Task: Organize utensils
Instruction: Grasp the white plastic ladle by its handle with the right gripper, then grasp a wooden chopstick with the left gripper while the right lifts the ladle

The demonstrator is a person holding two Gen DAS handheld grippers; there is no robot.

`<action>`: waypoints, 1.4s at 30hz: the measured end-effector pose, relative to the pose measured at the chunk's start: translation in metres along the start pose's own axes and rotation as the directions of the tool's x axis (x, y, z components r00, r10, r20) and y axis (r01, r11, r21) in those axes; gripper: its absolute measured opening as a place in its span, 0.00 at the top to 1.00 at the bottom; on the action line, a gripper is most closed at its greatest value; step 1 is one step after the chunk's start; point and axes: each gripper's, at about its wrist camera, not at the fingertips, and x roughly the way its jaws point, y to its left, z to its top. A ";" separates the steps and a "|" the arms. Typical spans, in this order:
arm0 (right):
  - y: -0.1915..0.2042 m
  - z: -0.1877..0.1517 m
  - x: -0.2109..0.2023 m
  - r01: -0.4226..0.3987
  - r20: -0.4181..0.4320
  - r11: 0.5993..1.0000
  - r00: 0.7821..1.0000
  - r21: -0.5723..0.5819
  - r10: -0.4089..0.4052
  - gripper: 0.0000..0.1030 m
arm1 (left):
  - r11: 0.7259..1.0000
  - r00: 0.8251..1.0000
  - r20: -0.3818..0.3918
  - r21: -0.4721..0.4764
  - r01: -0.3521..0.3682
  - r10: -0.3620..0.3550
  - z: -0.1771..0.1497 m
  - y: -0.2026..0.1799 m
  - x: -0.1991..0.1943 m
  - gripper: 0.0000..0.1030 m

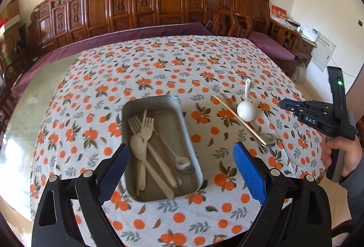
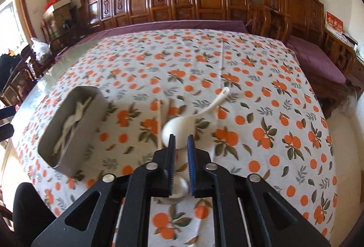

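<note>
The left gripper (image 1: 179,169) hangs wide open above the tray (image 1: 127,108) (forks and spoons inside). The right gripper (image 2: 180,142) is narrowed, nothing clamped, above the white spoon (image 2: 182,126) beside the chopsticks (image 1: 238,119) on the cloth (image 2: 273,110).

Open tablecloth (image 2: 284,110) is seen right of and beyond the white spoon (image 2: 182,131). Approach from the left is narrowed by the chopsticks (image 2: 160,124) lying just beside the spoon. Farther left, passage is blocked by the upright walls of the metal tray (image 2: 75,151).
</note>
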 end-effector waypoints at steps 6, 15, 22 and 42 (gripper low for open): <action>-0.013 0.016 0.038 0.004 -0.034 1.000 0.999 0.020 -0.003 0.76 | 1.000 1.000 -0.026 0.018 0.009 -0.009 0.007 -0.017 0.028 0.15; -0.029 0.046 0.107 0.023 -0.143 0.989 0.990 0.149 -0.002 0.70 | 1.000 0.999 -0.034 0.021 0.014 -0.013 0.021 -0.033 0.060 0.15; -0.027 0.049 0.141 0.048 -0.225 0.984 0.974 0.172 -0.009 0.70 | 0.999 0.998 -0.045 0.020 0.040 -0.039 0.023 -0.043 0.072 0.15; -0.054 0.019 0.094 0.064 -0.236 0.996 0.971 0.061 -0.047 0.90 | 0.994 0.995 -0.064 0.080 0.077 -0.072 0.021 -0.094 0.081 0.15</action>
